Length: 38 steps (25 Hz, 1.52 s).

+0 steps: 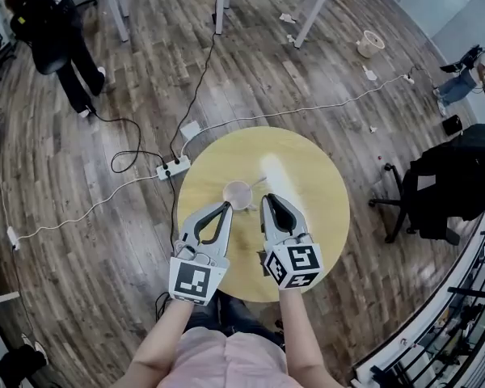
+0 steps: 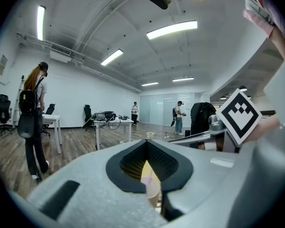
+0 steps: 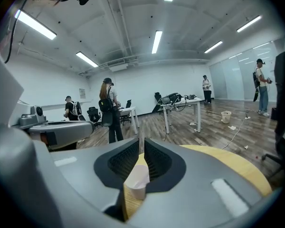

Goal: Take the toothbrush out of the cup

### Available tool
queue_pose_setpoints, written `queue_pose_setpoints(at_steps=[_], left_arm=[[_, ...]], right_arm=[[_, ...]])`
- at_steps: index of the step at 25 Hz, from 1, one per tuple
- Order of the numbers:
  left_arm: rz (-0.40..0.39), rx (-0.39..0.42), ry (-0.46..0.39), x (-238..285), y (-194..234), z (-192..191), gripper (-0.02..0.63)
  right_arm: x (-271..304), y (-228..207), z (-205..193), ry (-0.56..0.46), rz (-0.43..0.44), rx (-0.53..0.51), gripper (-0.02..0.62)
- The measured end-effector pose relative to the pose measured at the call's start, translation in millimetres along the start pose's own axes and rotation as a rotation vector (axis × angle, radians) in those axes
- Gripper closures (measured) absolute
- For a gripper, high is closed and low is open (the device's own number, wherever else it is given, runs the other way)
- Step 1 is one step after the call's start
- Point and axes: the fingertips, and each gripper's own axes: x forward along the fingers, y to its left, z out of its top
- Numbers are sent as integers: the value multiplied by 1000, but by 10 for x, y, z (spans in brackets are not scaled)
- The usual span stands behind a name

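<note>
forearms (image 1: pixel 166 339) reach up from the bottom edge to two claws over a round yellow table (image 1: pixel 315 241). left claw (image 1: pixel 225 208) has its tips together on nothing; right claw (image 1: pixel 268 200) stands a slit apart, also empty. this looks like the approach, with nothing gripped yet. a pale cup (image 1: pixel 238 194) stands just ahead, between the two tips and close beside both. the toothbrush itself i cannot make out in any view. next, i judge, one claw steadies the cup while the other opens wider and closes on the handle.
</note>
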Motion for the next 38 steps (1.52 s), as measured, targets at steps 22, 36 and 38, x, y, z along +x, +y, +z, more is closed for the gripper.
queue_pose_setpoints(at_steps=[22, 36, 38], left_arm=[[19, -89, 139, 444, 62, -661, 609], [46, -105, 164, 410, 75, -729, 609], [53, -119, 189, 378, 83, -751, 609]], right_arm=[[925, -383, -855, 184, 44, 287, 463], [886, -235, -717, 122, 97, 268, 563], [866, -243, -663, 107, 93, 266, 563]])
